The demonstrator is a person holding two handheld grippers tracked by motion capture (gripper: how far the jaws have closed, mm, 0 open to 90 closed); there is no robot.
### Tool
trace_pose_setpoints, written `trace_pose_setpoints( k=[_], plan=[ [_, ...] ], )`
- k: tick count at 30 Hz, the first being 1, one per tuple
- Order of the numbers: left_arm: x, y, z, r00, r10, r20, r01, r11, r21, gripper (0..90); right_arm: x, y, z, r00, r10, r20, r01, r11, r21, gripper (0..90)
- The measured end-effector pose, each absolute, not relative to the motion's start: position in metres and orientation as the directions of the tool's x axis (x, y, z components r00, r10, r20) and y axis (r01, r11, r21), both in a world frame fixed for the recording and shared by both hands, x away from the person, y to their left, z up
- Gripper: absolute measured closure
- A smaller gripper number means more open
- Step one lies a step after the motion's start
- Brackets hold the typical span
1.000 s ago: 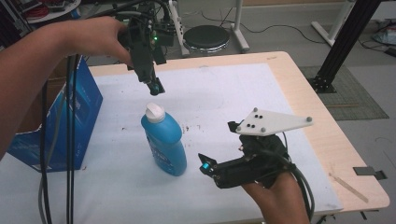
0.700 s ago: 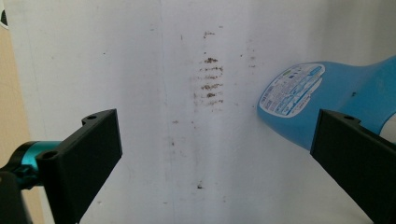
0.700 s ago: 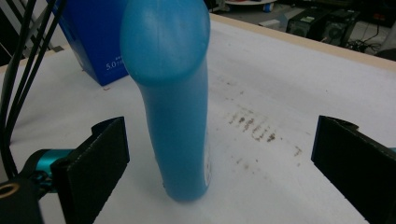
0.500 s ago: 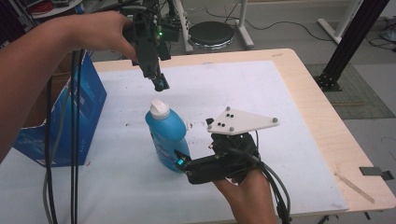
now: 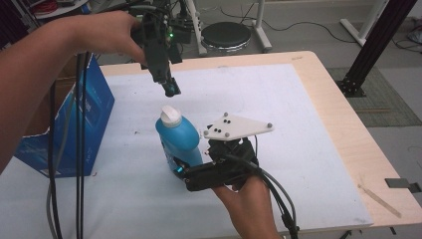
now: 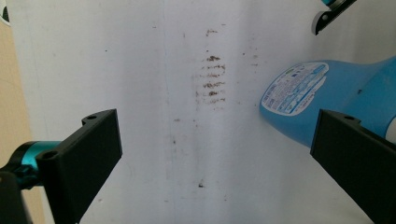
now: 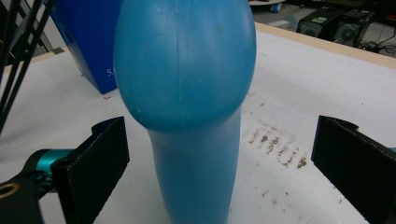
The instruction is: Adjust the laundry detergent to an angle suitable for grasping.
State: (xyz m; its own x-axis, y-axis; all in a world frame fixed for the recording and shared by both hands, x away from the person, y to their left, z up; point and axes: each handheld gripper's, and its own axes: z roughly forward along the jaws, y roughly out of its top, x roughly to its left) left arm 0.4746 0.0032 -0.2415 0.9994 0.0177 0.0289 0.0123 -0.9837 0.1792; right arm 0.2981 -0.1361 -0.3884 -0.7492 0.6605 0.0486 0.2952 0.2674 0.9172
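Note:
A blue detergent bottle (image 5: pixel 180 140) with a white cap (image 5: pixel 169 115) stands upright on the white table cover (image 5: pixel 278 114). My right gripper (image 5: pixel 183 169) is low at the bottle's base. In the right gripper view the bottle (image 7: pixel 187 93) stands between its wide-open jaws, which do not touch it; the right gripper (image 7: pixel 219 154) is open. My left gripper (image 5: pixel 170 89) hangs above and behind the cap, pointing down. In the left gripper view the left gripper (image 6: pixel 215 144) is open over bare cover, with the bottle (image 6: pixel 322 98) off to the right.
A blue cardboard box (image 5: pixel 74 124) stands open at the left edge of the table, close to the bottle. Cables (image 5: pixel 79 149) hang from the left hand in front of it. A faint brown smear (image 6: pixel 212 77) marks the cover. A wooden stick (image 5: pixel 378 199) lies at the right edge.
My right gripper has slid left across the table until its open jaws flank the bottle's lower body. The left gripper has stayed above the cap, shifting only slightly.

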Motion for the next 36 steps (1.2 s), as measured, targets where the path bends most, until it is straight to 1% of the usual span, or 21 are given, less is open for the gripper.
trace_pose_setpoints(
  k=[6, 10, 11, 12, 13, 20, 23, 24, 26, 28, 32, 36],
  plan=[
    [0.475, 0.003, -0.242, 0.999, 0.021, 0.029, 0.015, -0.984, 0.178, 2.0, 0.304, -0.127, -0.39, -0.755, 0.653, 0.055, 0.299, 0.268, 0.916, 3.4],
    [0.476, 0.004, -0.242, 0.999, 0.019, 0.028, 0.014, -0.984, 0.179, 2.0, 0.307, -0.119, -0.39, -0.759, 0.65, 0.051, 0.297, 0.275, 0.914, 5.1],
    [0.476, 0.004, -0.242, 0.999, 0.021, 0.03, 0.015, -0.984, 0.18, 2.0, 0.307, -0.118, -0.391, -0.757, 0.651, 0.055, 0.303, 0.275, 0.913, 6.2],
    [0.476, 0.004, -0.242, 0.999, 0.02, 0.031, 0.014, -0.984, 0.178, 2.0, 0.308, -0.118, -0.391, -0.759, 0.648, 0.06, 0.307, 0.275, 0.911, 9.4],
    [0.476, 0.005, -0.242, 0.999, 0.022, 0.031, 0.016, -0.984, 0.177, 2.0, 0.309, -0.118, -0.392, -0.765, 0.641, 0.071, 0.31, 0.269, 0.912, 15.1],
    [0.476, 0.006, -0.242, 0.999, 0.026, 0.034, 0.019, -0.983, 0.181, 2.0, 0.311, -0.116, -0.393, -0.761, 0.644, 0.078, 0.314, 0.261, 0.913, 15.8],
    [0.476, 0.006, -0.242, 0.999, 0.024, 0.035, 0.018, -0.983, 0.182, 2.0, 0.311, -0.115, -0.394, -0.763, 0.643, 0.076, 0.315, 0.267, 0.911, 21.4],
    [0.476, 0.006, -0.242, 0.999, 0.027, 0.035, 0.02, -0.983, 0.183, 2.0, 0.311, -0.115, -0.394, -0.764, 0.641, 0.074, 0.314, 0.269, 0.911, 24.6],
    [0.476, 0.006, -0.242, 0.999, 0.026, 0.035, 0.019, -0.983, 0.184, 2.0, 0.311, -0.114, -0.394, -0.767, 0.637, 0.076, 0.309, 0.263, 0.914, 26.0],
    [0.476, 0.007, -0.242, 0.999, 0.024, 0.036, 0.018, -0.983, 0.181, 2.0, 0.31, -0.114, -0.393, -0.773, 0.631, 0.07, 0.298, 0.263, 0.918, 30.4],
    [0.476, 0.008, -0.242, 0.999, 0.029, 0.036, 0.022, -0.983, 0.183, 2.0, 0.311, -0.113, -0.394, -0.768, 0.637, 0.063, 0.297, 0.268, 0.917, 31.0],
    [0.476, 0.008, -0.242, 0.999, 0.029, 0.035, 0.022, -0.983, 0.184, 2.0, 0.31, -0.112, -0.394, -0.765, 0.641, 0.061, 0.297, 0.267, 0.917, 34.2]
  ],
)
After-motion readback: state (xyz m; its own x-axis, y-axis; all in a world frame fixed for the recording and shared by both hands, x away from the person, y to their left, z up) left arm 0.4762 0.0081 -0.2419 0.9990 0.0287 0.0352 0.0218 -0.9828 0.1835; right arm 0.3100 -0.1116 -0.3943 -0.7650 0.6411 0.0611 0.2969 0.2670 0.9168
